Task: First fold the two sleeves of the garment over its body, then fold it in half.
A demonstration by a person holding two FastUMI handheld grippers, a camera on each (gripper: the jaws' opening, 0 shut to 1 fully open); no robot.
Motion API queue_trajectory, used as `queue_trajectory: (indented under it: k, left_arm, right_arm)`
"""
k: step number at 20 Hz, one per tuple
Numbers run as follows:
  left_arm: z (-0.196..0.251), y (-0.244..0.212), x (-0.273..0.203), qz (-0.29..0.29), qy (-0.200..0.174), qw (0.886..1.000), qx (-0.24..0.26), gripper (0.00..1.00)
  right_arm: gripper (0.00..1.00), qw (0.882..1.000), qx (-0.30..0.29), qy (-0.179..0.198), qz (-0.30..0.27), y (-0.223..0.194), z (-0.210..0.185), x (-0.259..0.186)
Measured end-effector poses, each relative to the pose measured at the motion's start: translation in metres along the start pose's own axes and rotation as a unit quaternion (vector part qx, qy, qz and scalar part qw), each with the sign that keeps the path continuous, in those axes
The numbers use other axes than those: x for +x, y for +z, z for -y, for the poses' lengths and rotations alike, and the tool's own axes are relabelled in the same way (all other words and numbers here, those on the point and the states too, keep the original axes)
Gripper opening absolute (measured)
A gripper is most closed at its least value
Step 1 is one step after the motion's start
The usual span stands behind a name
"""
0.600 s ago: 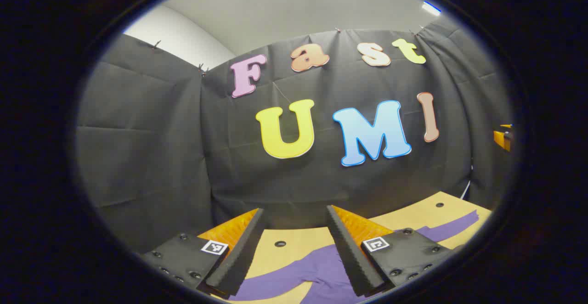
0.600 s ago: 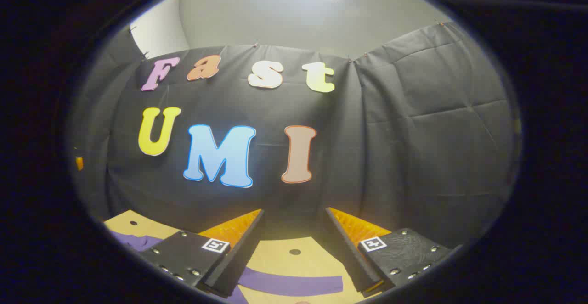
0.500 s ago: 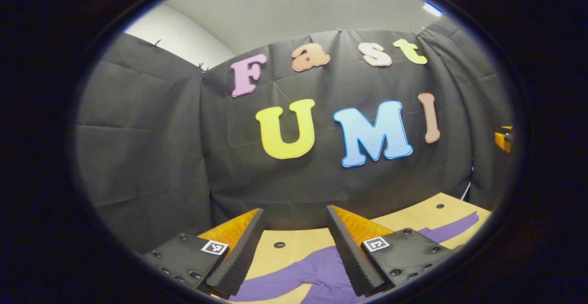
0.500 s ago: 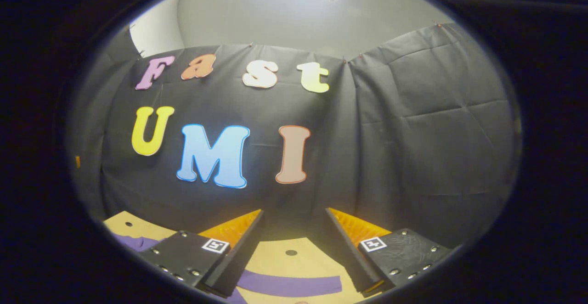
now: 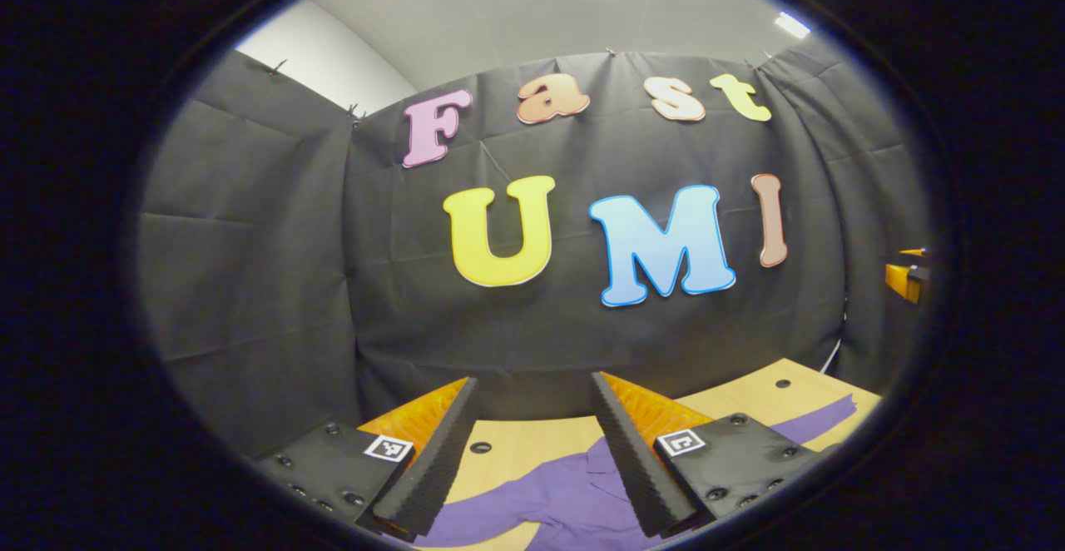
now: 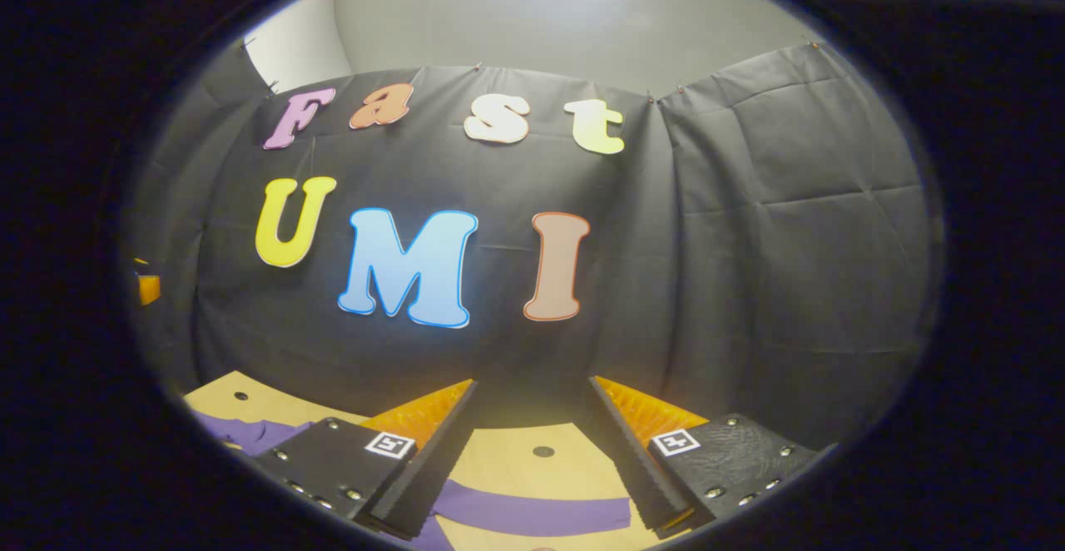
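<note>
Both tools tipped slightly downward, left tool (image 5: pixel 532 451) level, spread wide

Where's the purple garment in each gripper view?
Left gripper view: the purple garment lies at the bottom, between and beyond the open fingers, one sleeve reaching right.
Right gripper view: bottom, a sleeve crossing between the open fingers, more cloth at lower left.
Shared landmark: the wooden table.

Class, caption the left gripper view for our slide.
Open left gripper above a purple garment spread on the table.
</note>
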State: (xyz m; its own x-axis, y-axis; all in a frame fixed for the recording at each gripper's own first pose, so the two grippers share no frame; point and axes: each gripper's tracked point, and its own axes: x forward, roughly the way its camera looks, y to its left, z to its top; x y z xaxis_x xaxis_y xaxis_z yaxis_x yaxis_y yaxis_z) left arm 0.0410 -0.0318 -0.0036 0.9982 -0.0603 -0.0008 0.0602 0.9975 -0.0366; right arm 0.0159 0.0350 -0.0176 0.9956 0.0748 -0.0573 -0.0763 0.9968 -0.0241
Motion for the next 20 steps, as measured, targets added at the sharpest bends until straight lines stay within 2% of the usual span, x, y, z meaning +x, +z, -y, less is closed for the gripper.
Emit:
queue_trajectory:
  k: [3,9,14,17,20]
  left_arm:
    - [0.006,0.001,0.003,-0.003,-0.004,1.000,0.004,0.93]
    - [0.001,-0.012,0.000,-0.020,0.005,1.000,-0.019,0.92]
    - [0.000,-0.020,-0.008,-0.034,0.017,0.999,-0.013,0.93]
    - [0.002,-0.025,-0.006,-0.043,0.021,0.999,-0.012,0.93]
    - [0.007,-0.028,-0.004,-0.050,0.023,0.998,-0.011,0.93]
  right_arm:
    - [0.88,1.000,0.002,0.001,-0.016,-0.013,0.001,0.007]
    - [0.88,0.995,0.010,-0.019,-0.099,-0.081,0.027,0.025]
    - [0.88,0.990,0.011,-0.039,-0.139,-0.128,0.054,0.041]
    - [0.88,0.983,0.011,-0.040,-0.181,-0.169,0.064,0.050]
    - [0.89,0.969,0.025,-0.044,-0.241,-0.227,0.075,0.057]
